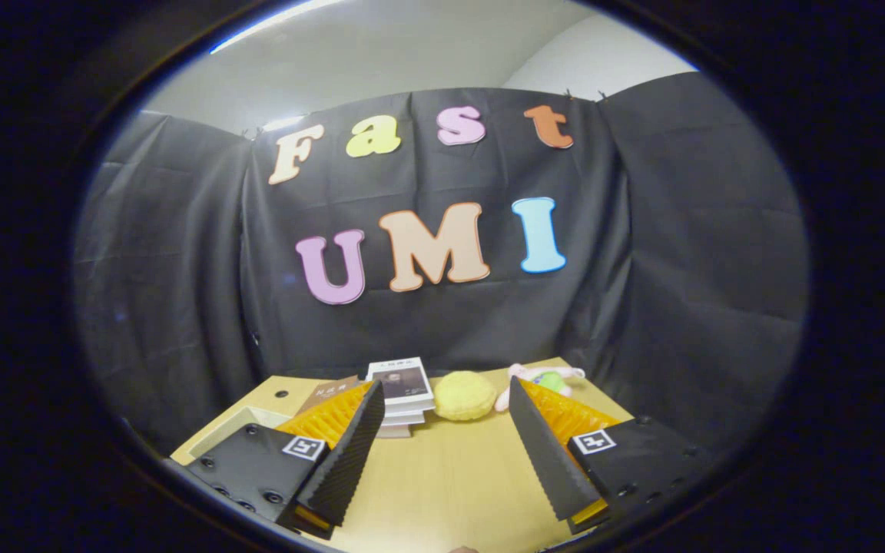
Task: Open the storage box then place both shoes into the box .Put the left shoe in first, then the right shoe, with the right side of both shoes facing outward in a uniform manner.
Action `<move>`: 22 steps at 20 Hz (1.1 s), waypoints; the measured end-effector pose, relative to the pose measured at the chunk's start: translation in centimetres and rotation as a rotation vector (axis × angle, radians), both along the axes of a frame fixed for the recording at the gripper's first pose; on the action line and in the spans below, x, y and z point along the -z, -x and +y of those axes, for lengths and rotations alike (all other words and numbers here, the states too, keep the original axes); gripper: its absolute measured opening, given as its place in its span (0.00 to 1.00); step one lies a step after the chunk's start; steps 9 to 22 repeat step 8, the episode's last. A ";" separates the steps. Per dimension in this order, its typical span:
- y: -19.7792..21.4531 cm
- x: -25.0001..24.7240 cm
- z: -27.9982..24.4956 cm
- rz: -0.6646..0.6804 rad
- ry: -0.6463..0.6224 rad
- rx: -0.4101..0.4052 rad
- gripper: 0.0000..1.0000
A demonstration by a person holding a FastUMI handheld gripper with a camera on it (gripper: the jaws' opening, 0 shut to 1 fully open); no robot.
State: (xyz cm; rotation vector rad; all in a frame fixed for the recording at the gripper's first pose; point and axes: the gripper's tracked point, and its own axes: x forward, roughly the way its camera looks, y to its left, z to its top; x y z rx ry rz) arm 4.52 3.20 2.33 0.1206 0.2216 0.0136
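A pale wooden table [442, 476] runs to the booth's dark cloth wall, the gripper [446, 445] held level with fingers spread on nothing, while a whitish box-like corner [239, 426] just outside the left finger may be the storage box, shoes unseen.

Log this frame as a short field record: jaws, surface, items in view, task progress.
gripper: gripper held above the table, jaws open, nothing between them
surface: wooden table
beyond the jaws: stack of books, yellow round plush, pink and green soft toy
beside the left finger: pale tray, partly hidden
task progress: cannot tell; storage box and shoes unseen from here
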 end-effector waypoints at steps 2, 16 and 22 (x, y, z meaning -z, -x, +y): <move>0.1 0.0 -1.2 -0.010 -0.006 0.003 1.00; 0.0 -0.8 -3.2 -0.047 0.005 0.008 1.00; 0.0 -0.8 -3.2 -0.047 0.005 0.008 1.00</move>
